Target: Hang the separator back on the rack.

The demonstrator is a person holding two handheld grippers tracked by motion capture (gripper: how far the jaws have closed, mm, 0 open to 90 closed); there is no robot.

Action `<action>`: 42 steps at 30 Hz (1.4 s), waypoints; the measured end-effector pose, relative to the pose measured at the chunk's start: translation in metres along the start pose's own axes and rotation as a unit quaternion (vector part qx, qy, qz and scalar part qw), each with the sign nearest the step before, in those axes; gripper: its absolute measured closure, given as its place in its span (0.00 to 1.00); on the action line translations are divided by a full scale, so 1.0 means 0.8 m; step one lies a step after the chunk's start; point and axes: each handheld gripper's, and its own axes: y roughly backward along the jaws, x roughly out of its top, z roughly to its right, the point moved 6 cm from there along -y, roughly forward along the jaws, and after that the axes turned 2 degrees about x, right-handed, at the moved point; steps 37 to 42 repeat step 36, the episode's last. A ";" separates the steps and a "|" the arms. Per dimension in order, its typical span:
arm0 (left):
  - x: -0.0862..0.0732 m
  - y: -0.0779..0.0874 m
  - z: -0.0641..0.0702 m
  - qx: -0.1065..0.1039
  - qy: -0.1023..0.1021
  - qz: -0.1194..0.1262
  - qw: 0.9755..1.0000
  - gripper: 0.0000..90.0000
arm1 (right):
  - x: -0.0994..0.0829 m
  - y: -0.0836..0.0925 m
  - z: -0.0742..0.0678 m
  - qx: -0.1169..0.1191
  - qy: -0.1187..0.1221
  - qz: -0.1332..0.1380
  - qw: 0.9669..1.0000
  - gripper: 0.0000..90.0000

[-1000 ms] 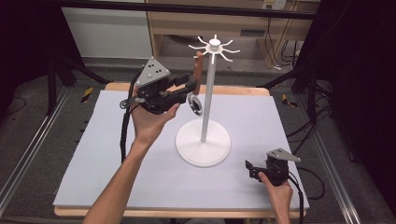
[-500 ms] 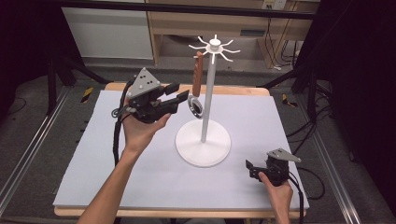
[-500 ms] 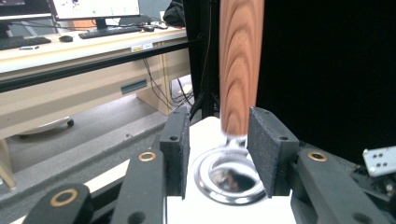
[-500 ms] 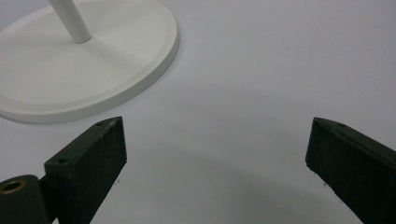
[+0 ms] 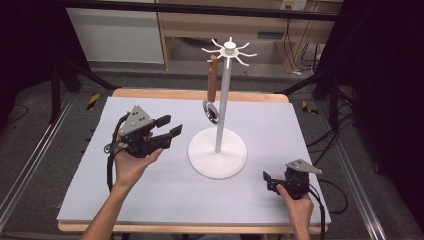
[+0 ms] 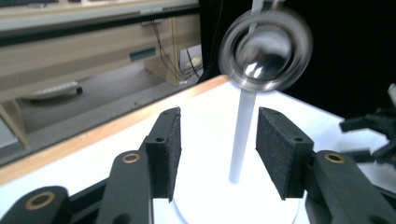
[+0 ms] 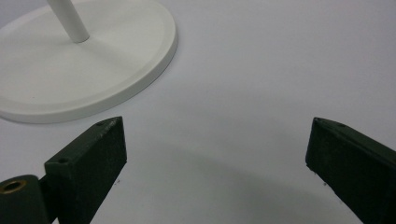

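- Ladle (image 5: pixel 212 95) with a brown wooden handle and a shiny steel bowl hangs from one hook of the white stand (image 5: pixel 218 150), the bowl dangling just beside the pole, well above the tabletop (image 5: pixel 280 130).
- Left hand-held gripper (image 5: pixel 170 127) sits to the left of the stand, near its base, jaws aimed at the pole. They have just been opening and stand spread with nothing between the pads; in the left gripper view the steel bowl (image 6: pixel 266 49) hangs above and beyond the open pads (image 6: pixel 168 144).
- Right hand-held gripper (image 5: pixel 267 181) rests near the tabletop's front right corner, jaws spread wide over bare surface, well apart from the stand's base (image 7: pixel 88 60).
- Handling, as I judge it: the ladle looks stiff and fairly light, bowl-heavy, free to swing on its hook. The polished bowl would be slippery; the wooden handle gives the surer hold.
- The stand looks top-light with a broad base, yet a sideways knock on the pole could rock it.
- Room: open tabletop lies to the left, front and right of the base. The right hand-held gripper is close to the front edge.
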 end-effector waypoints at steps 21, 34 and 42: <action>-0.146 0.009 -0.046 0.048 0.048 -0.093 0.993 0.37 | -0.010 0.000 0.014 -0.019 -0.015 -0.011 1.000 0.07; -0.200 0.035 -0.093 0.106 0.071 -0.123 0.984 0.35 | -0.021 0.005 0.030 -0.033 -0.026 -0.028 0.999 0.07; -0.202 0.037 -0.096 0.107 0.073 -0.125 0.984 0.35 | -0.022 0.005 0.030 -0.032 -0.025 -0.029 0.999 0.07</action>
